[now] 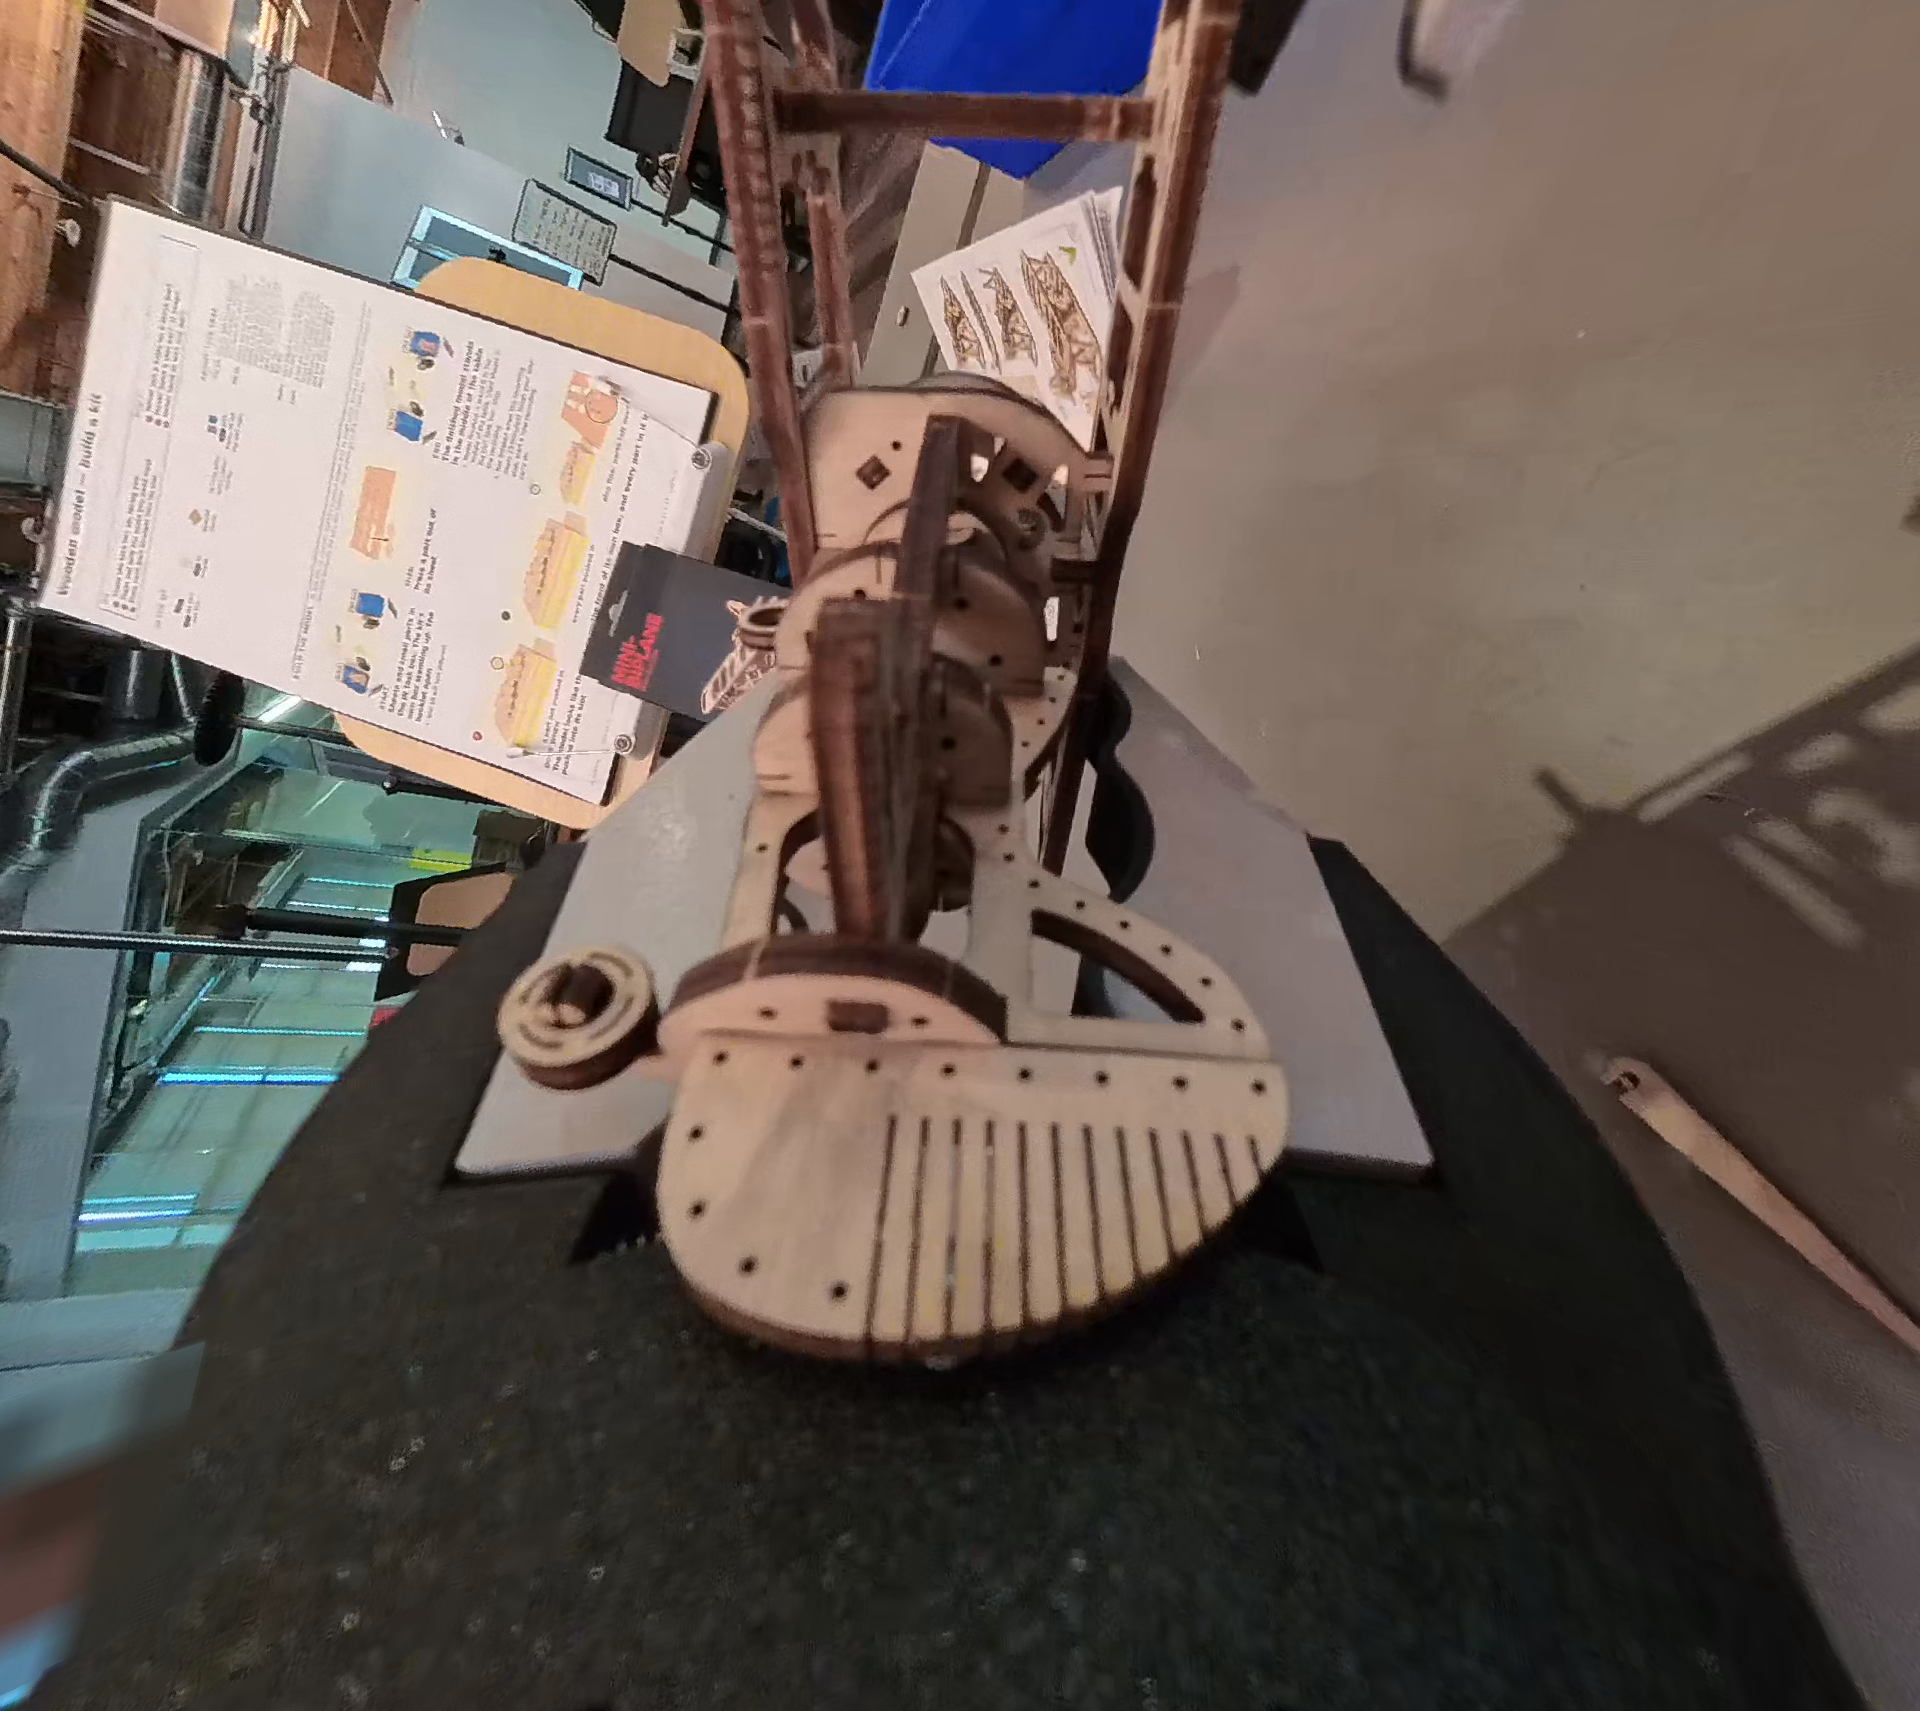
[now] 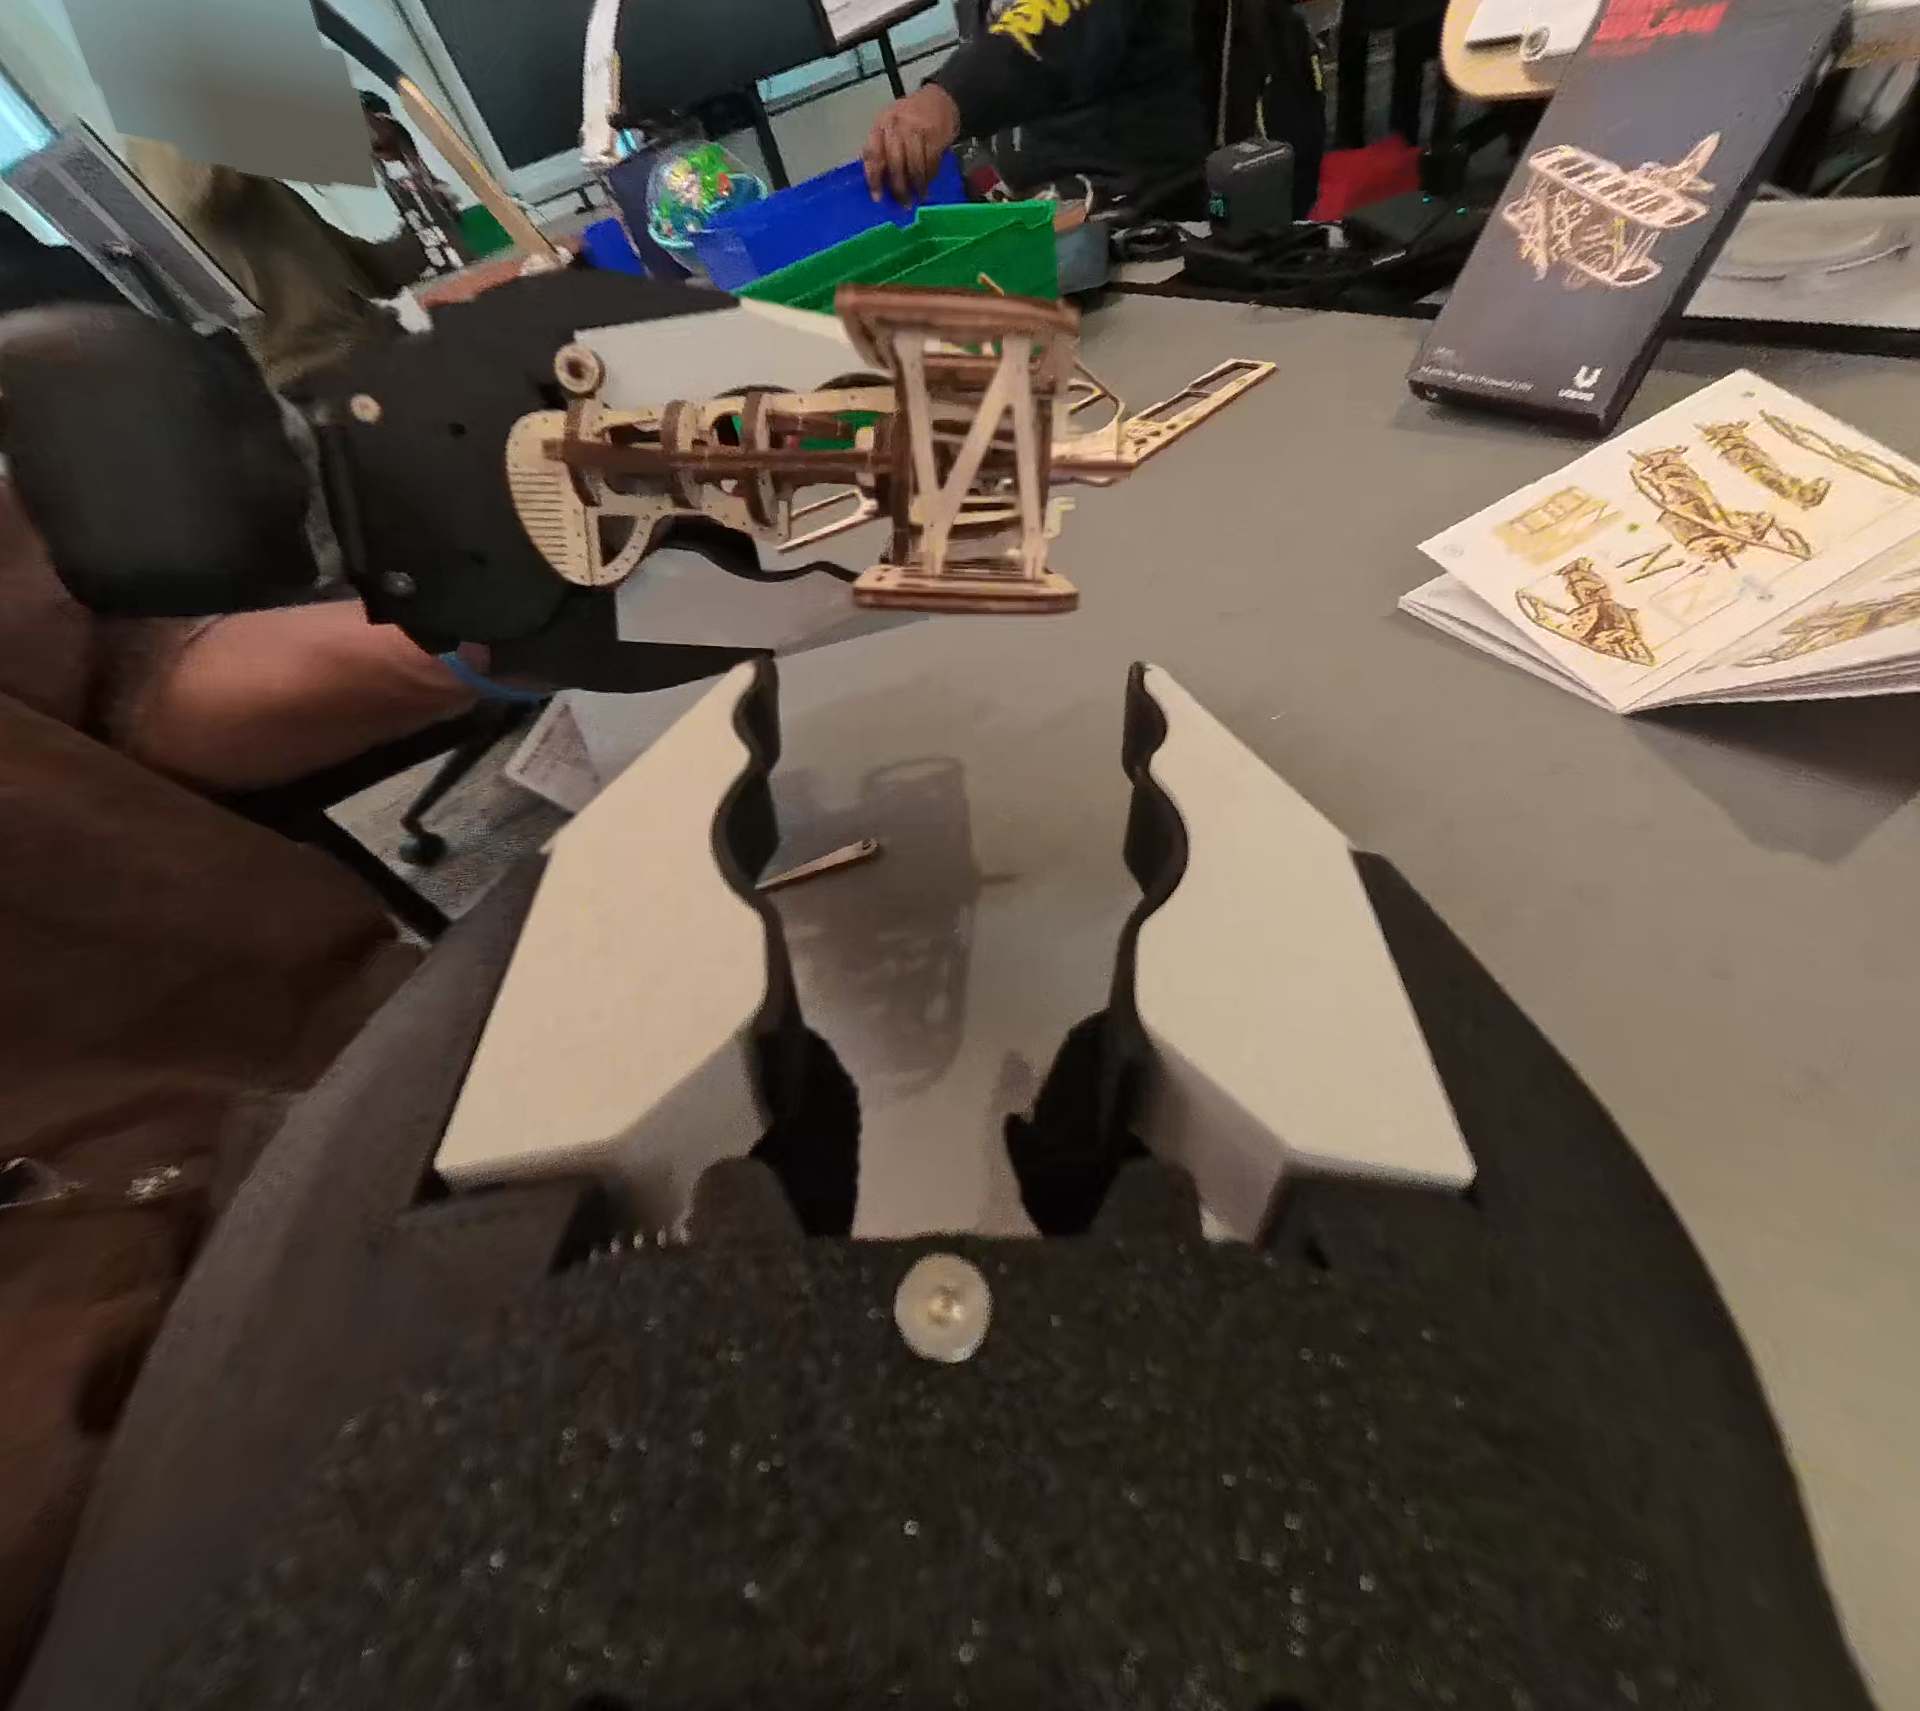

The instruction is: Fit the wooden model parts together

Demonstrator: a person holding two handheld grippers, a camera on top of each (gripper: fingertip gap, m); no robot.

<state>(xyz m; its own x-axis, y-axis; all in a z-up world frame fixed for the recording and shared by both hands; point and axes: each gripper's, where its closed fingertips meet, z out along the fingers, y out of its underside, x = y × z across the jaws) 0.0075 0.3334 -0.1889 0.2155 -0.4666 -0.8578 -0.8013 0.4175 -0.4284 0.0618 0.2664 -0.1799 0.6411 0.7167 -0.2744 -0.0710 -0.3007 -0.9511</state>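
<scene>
Plywood biplane model, pale laser-cut wood with dark burnt edges, hangs above the grey table, clamped at its tail end by the left gripper, whose fingers are closed on the fuselage; its long axis runs sideways across the right wrist view, tail toward the left gripper, wing frame and nose pointing away from it. The right gripper is spread wide and holds nothing; it sits below and nearer than the model, aimed at the table. Between its fingers, on the table under the model's shadow, lies a thin loose wooden strip, its length slanting across the gap; the same strip shows in the left wrist view. The right gripper is plainly the nearer to this strip, so picking it up probably falls to that one. An open instruction booklet and a dark kit box lie farther off to the right.
</scene>
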